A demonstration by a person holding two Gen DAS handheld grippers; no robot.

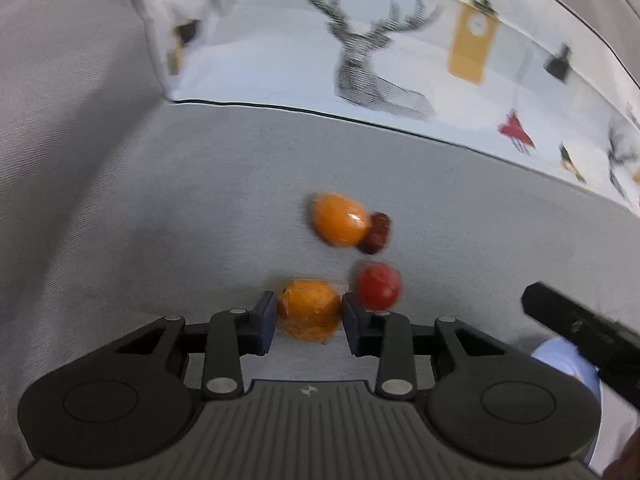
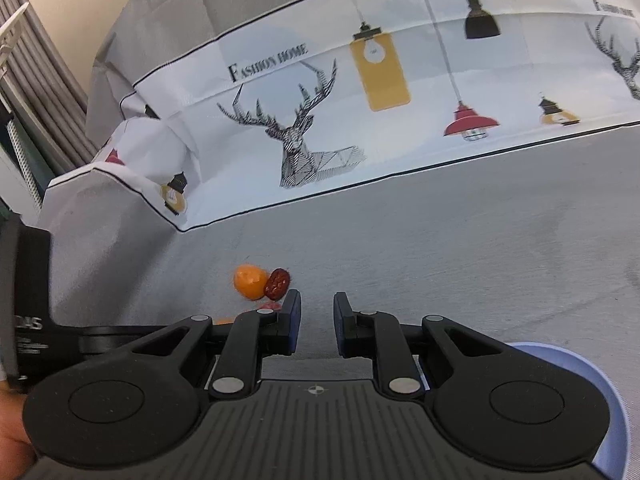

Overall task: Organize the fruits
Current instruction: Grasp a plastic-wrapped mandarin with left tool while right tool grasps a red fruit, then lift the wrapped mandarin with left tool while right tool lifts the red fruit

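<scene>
Left tongs point(image 1: 309, 320) clamp the near orange point(image 1: 308, 309) on the worktop point(image 1: 160, 220); a slack grip may drop it, or nudge the tomato point(image 1: 379, 285) touching alongside; right tongs point(image 2: 317, 320) stand narrowly apart, empty.

Both cameras ride just behind their own black two-finger grippers, looking forward and down along the fingers at the grey woven tablecloth point(image 2: 460, 248). The left wrist view sits close over a round glossy orange fruit point(image 1: 338, 220), steeply tilted. The right wrist view faces the same orange fruit point(image 2: 250, 280) from farther back and at a flatter angle. Both share that fruit and, beyond it, the white printed stag band point(image 1: 368, 76) point(image 2: 304, 140).
</scene>
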